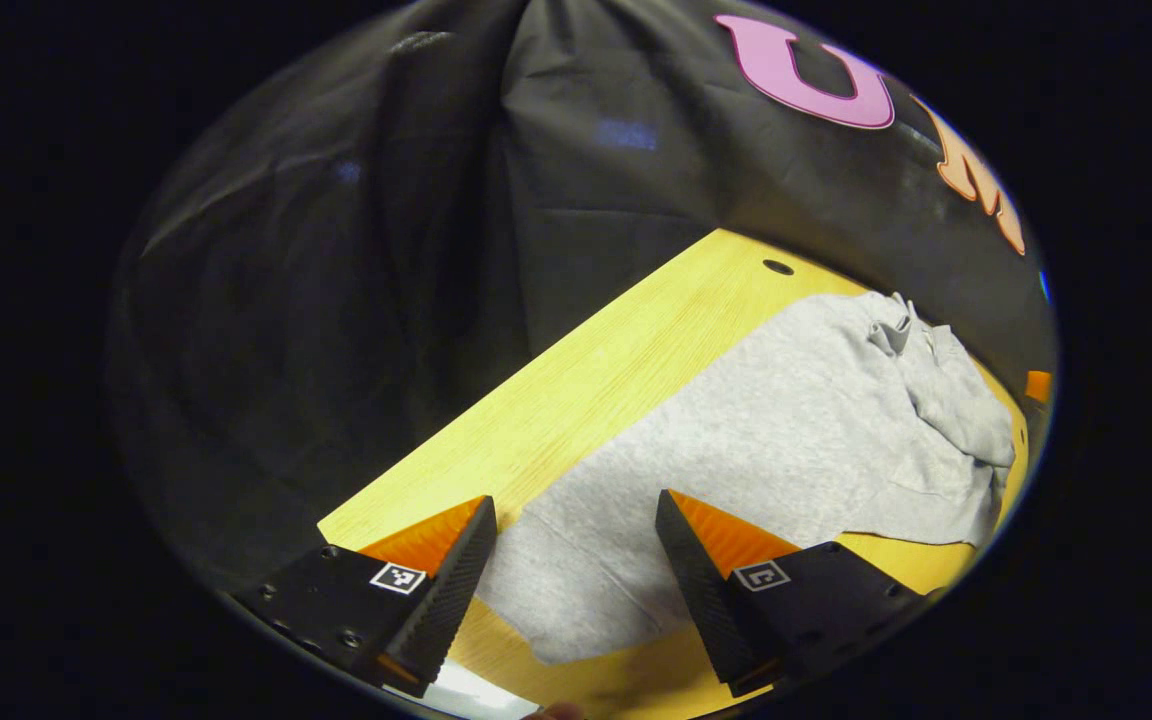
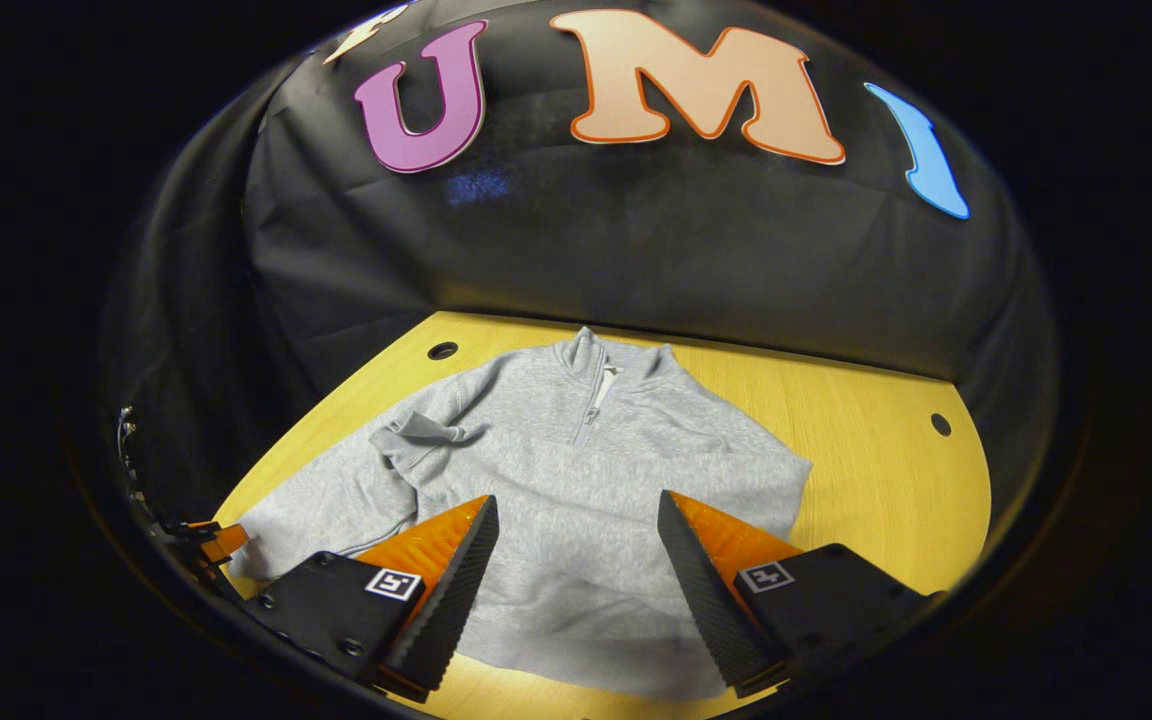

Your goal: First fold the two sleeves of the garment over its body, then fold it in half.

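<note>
A light grey pullover (image 2: 576,480) with a short zip at its stand-up collar (image 2: 601,365) lay flat, front side up, on the wooden tabletop (image 2: 886,480), its collar toward the far edge and its hem toward the near edge. One sleeve (image 2: 416,430) was bunched and folded partway across the chest; the other side lay tucked along the body.

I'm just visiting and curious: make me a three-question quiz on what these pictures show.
1. True or false: the sweater lies on the table.
2. The right gripper is: A) open, B) shut on the sweater, C) shut on nothing.
3. Fill in: in the left gripper view, the left gripper is ____.

Key: 1 true; 2 A; 3 open.
</note>
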### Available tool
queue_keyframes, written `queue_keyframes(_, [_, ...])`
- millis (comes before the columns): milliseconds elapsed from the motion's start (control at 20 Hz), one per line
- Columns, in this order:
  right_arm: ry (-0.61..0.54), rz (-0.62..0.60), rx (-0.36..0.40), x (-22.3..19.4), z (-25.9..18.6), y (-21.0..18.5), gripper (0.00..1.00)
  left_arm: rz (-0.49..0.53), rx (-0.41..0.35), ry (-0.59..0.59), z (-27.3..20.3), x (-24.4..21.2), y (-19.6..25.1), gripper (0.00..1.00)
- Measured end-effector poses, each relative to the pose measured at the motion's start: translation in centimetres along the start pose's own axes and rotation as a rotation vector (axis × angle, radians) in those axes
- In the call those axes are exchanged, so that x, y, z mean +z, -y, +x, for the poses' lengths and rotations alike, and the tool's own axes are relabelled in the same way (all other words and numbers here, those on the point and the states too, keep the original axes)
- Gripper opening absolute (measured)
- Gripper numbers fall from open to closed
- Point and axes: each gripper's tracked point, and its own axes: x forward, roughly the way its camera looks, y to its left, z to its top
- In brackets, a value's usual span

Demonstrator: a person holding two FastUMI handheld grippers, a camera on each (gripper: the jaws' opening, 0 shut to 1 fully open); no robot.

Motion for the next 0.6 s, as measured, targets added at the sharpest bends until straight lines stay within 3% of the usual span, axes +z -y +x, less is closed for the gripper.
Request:
queue_keyframes(150, [0.003, 0.007, -0.009, 0.0, -0.7, 1.0, 0.96, 0.002, 0.031, -0.013, 0.2, -0.5, -0.3, 0.92])
queue_keyframes(200, [0.008, 0.008, -0.011, 0.1, -0.9, 1.4, 0.96, 0.005, 0.034, -0.021, 0.4, -0.8, -0.3, 0.96])
queue_keyframes(350, [0.026, 0.021, -0.014, 0.5, -1.8, 2.2, 0.96, -0.030, 0.007, -0.041, 0.3, -0.8, 0.3, 0.95])
queue_keyframes(400, [0.030, 0.026, -0.014, 0.5, -2.1, 2.4, 0.99, -0.025, 0.003, -0.036, 0.5, -0.8, 0.2, 0.88])
queue_keyframes(450, [0.033, 0.029, -0.014, 0.5, -2.4, 2.6, 0.96, -0.019, -0.010, -0.044, 0.6, -0.8, 0.4, 0.87])
queue_keyframes(550, [0.040, 0.034, -0.015, 0.5, -2.9, 2.9, 0.96, -0.009, -0.032, -0.043, 0.4, -0.5, 0.9, 0.70])
queue_keyframes(600, [0.042, 0.037, -0.016, 0.4, -3.1, 3.1, 0.99, -0.002, -0.058, -0.051, 0.5, -0.7, 1.9, 0.53])
